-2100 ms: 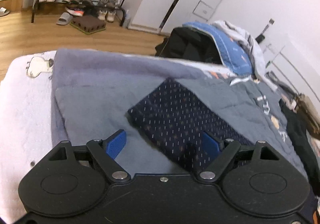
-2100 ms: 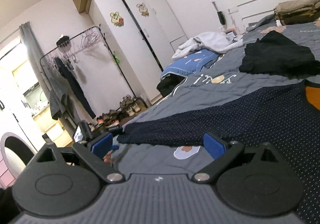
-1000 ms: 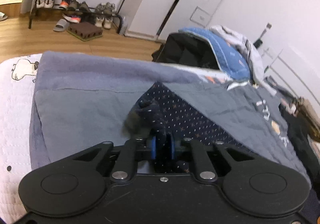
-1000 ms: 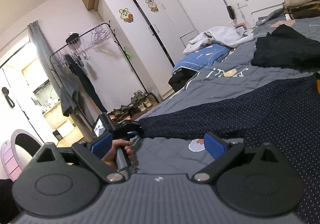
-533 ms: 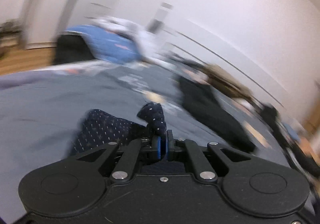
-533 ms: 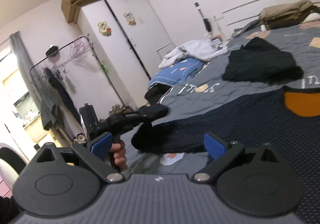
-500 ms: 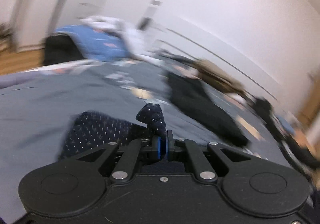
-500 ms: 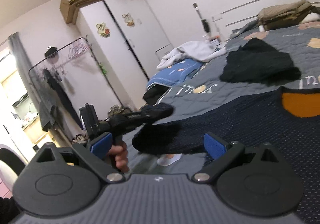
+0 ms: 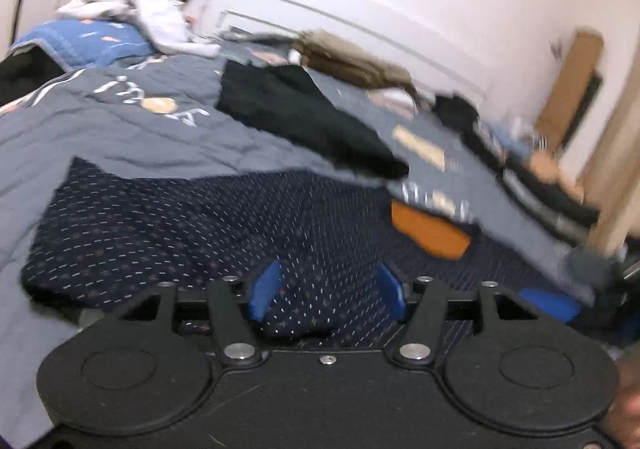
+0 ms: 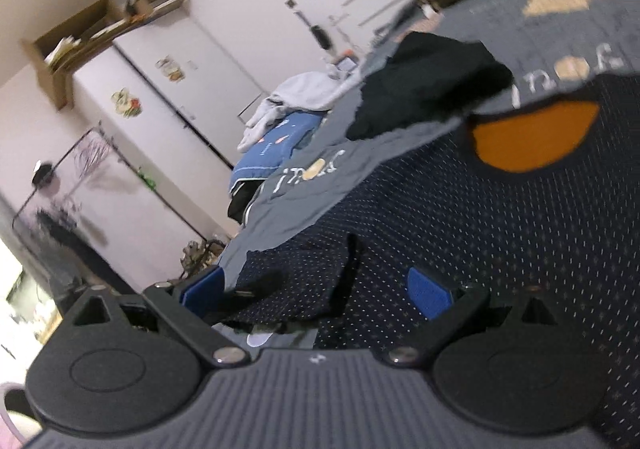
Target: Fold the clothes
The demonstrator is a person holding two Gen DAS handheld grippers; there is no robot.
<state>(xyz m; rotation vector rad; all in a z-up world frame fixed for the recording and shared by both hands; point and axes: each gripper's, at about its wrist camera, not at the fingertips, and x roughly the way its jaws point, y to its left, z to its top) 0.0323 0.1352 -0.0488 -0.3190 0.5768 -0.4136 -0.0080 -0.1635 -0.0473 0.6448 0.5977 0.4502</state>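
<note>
Folded sleeve released on the bed, second fold not yet begun

The navy dotted garment (image 9: 192, 217) is spread across the frame's centre on the grey bed (image 9: 120, 129); the left gripper (image 9: 326, 289), its fingers just opened, is seen part-open, cloth bunched between, and the right gripper (image 10: 316, 289) wide. The fold may be dragged loose if cloth is snagged.
</note>
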